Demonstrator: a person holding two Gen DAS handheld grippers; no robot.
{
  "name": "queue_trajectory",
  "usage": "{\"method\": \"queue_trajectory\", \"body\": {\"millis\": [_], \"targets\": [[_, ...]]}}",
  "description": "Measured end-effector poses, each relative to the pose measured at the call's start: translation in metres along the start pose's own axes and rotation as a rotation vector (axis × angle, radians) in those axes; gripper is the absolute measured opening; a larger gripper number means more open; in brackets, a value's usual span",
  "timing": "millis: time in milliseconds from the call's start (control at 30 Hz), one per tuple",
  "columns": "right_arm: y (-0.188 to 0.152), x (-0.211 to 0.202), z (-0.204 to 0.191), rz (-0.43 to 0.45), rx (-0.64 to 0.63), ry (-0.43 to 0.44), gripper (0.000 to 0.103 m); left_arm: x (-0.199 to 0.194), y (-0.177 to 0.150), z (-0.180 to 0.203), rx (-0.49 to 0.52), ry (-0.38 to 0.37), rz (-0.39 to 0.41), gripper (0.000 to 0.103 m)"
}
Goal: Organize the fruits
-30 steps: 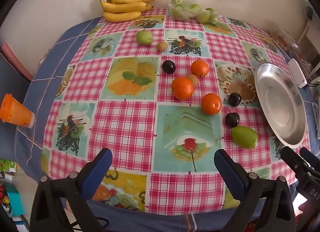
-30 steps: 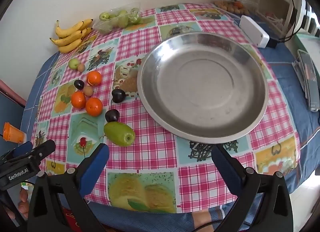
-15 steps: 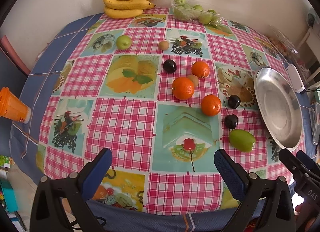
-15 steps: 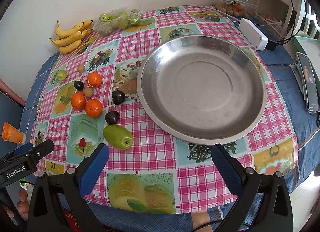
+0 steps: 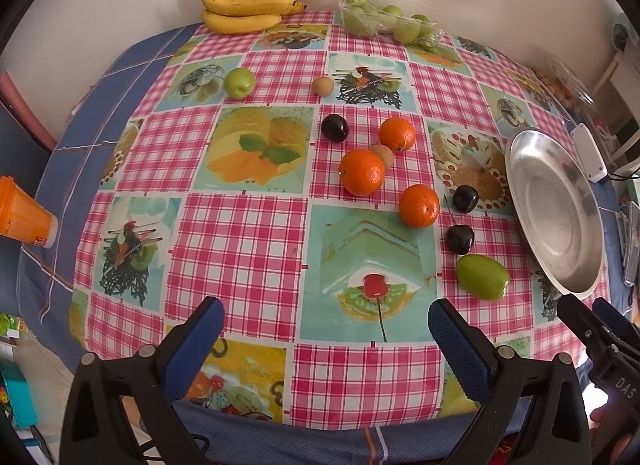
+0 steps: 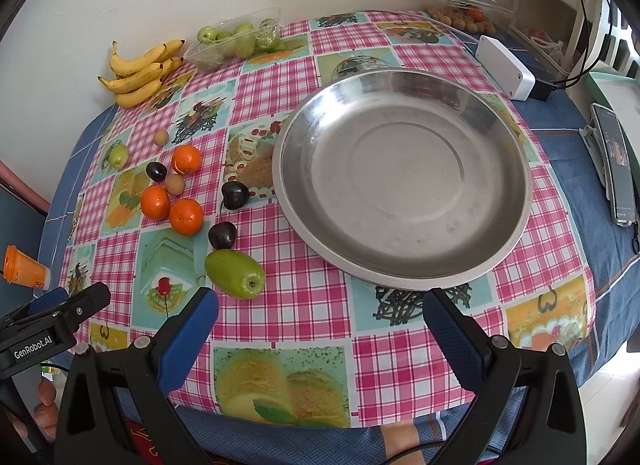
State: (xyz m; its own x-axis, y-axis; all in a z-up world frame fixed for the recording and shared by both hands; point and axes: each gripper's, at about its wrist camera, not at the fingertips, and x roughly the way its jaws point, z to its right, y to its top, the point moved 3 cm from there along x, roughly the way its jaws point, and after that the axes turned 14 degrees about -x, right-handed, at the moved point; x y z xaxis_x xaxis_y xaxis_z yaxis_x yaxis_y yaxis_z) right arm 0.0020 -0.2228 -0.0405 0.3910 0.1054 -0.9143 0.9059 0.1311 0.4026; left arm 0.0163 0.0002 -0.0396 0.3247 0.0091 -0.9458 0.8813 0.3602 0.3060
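Loose fruit lies on the checked tablecloth: three oranges [image 5: 362, 172], dark plums [image 5: 460, 239], small brown fruits [image 5: 322, 86], a large green fruit [image 5: 483, 277] and a small green apple [image 5: 239, 82]. The same large green fruit [image 6: 235, 273] lies left of an empty steel plate [image 6: 402, 181], which also shows at the right in the left wrist view [image 5: 554, 207]. My left gripper [image 5: 326, 333] is open and empty above the table's near edge. My right gripper [image 6: 320, 319] is open and empty in front of the plate.
Bananas [image 5: 250, 5] and a clear tray of green fruits [image 5: 386, 21] sit at the far edge by the wall. An orange cup [image 5: 22, 213] stands off the table's left. A white box [image 6: 506, 67] and a phone [image 6: 616, 169] lie right of the plate.
The small green apple has rolled left, away from the small brown fruit. Both grippers stay open; the left view has shifted slightly, showing more of the table.
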Motion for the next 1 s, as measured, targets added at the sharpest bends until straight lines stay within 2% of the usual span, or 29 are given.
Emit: {"method": "queue_trajectory", "body": {"millis": [1000], "targets": [[0.0004, -0.0023, 0.0024, 0.003, 0.009, -0.001, 0.102, 0.0001, -0.0017, 0.0004, 0.002, -0.001, -0.001, 0.103]]}}
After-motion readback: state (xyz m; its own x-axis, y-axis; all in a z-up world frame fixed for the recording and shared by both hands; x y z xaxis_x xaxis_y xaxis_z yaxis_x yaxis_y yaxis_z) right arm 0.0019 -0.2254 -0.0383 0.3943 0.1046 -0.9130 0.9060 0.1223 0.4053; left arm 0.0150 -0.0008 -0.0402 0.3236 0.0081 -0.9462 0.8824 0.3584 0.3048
